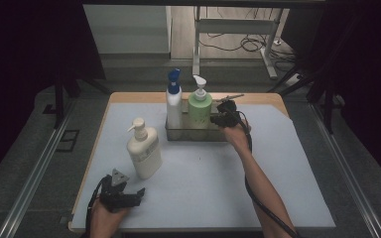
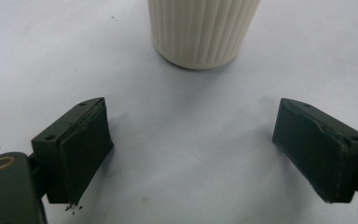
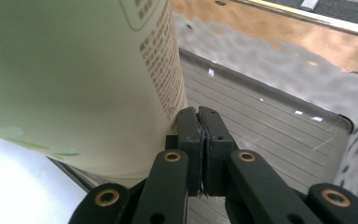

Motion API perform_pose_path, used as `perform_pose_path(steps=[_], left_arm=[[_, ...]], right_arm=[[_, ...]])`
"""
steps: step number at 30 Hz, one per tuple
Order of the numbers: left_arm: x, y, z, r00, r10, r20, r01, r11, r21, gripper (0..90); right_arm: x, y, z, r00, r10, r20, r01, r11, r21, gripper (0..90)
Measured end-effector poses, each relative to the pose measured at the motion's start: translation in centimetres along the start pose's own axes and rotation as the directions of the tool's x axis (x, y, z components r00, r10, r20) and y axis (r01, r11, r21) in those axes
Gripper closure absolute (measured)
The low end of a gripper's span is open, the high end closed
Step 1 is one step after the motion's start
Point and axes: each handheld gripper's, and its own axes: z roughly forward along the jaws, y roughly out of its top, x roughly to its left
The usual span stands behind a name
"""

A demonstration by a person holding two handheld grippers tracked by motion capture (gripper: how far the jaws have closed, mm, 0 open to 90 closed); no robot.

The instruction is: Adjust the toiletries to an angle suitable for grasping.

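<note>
A cream pump bottle (image 1: pixel 144 153) stands on the pale mat left of centre; its ribbed base (image 2: pixel 203 30) rises just beyond my left gripper (image 2: pixel 191 112). That gripper (image 1: pixel 131 192) rests low at the front left, open, with bare mat between its pads. At the back, a grey tray (image 1: pixel 218 135) holds a white bottle with a blue cap (image 1: pixel 173 101) and a green pump bottle (image 1: pixel 199 109). My right gripper (image 1: pixel 219 119) is at the green bottle's right side, over the tray. Its jaws (image 3: pixel 199 112) are shut with nothing between them, right beside the green bottle (image 3: pixel 74 70).
The tray's ribbed floor (image 3: pixel 261 126) is bare to the right of the green bottle. The wooden table edge (image 1: pixel 258 96) runs behind the tray. Open mat (image 1: pixel 203 178) lies between the two hands. A cable trails from the right gripper along the forearm.
</note>
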Motion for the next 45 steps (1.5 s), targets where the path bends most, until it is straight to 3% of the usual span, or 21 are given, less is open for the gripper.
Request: perform_pose_path(steps=[12, 30, 37, 45], left_arm=[[0.0, 0.0, 0.0, 1.0000, 0.000, 0.000, 0.000, 1.0000, 0.000, 10.7], [0.0, 0.0, 0.0, 1.0000, 0.000, 0.001, 0.000, 1.0000, 0.000, 10.6], [0.0, 0.0, 0.0, 1.0000, 0.000, 0.000, 0.000, 1.0000, -0.001, 10.7], [0.0, 0.0, 0.0, 1.0000, 0.000, 0.000, 0.000, 1.0000, -0.001, 10.7]], right_arm=[[1.6, 0.4, 0.7, 0.9996, -0.027, -0.007, 0.027, 1.000, 0.005, 89.3], [2.1, 0.1, 0.3, 0.9991, -0.041, 0.008, 0.041, 0.999, 0.014, 86.5], [1.8, 0.1, -0.5, 0.9990, -0.041, -0.020, 0.041, 0.999, -0.005, 83.8], [1.8, -0.2, -2.1, 0.9969, -0.074, -0.028, 0.073, 0.997, -0.031, 78.5]])
